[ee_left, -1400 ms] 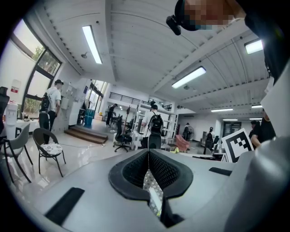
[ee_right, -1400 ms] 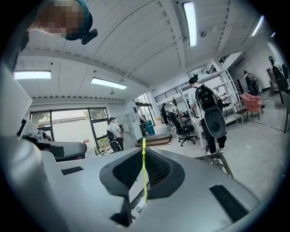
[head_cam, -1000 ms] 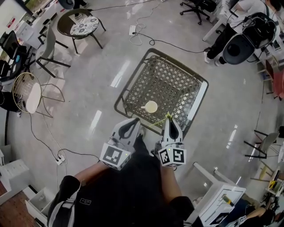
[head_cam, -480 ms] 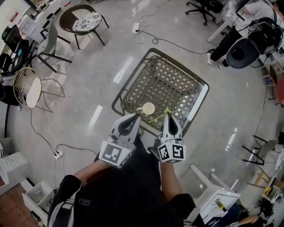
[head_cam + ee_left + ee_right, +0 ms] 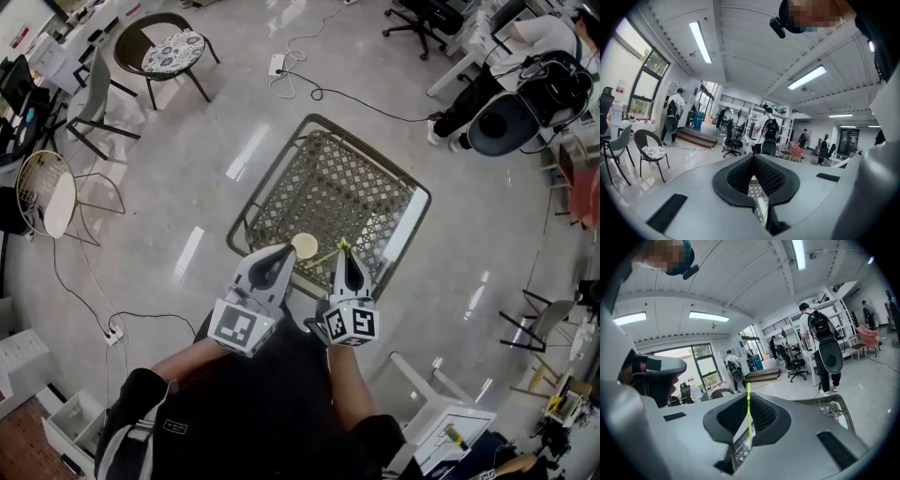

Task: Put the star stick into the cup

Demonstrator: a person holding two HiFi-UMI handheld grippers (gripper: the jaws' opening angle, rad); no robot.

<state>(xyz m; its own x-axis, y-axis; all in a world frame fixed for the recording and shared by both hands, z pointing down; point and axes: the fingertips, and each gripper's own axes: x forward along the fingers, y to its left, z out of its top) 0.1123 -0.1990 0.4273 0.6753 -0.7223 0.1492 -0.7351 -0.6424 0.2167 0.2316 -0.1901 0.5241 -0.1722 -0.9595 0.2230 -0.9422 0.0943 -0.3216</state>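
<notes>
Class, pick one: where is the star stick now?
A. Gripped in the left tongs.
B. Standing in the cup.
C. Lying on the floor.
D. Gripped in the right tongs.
D: the right tongs are shut on the star stick, outside the cup.

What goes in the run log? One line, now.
right tongs: shut on star stick | left tongs: shut, empty | cup: on mesh table, stick not in

Open lab: office chairs (image 5: 417, 14), trailing cables (image 5: 322, 94)
</notes>
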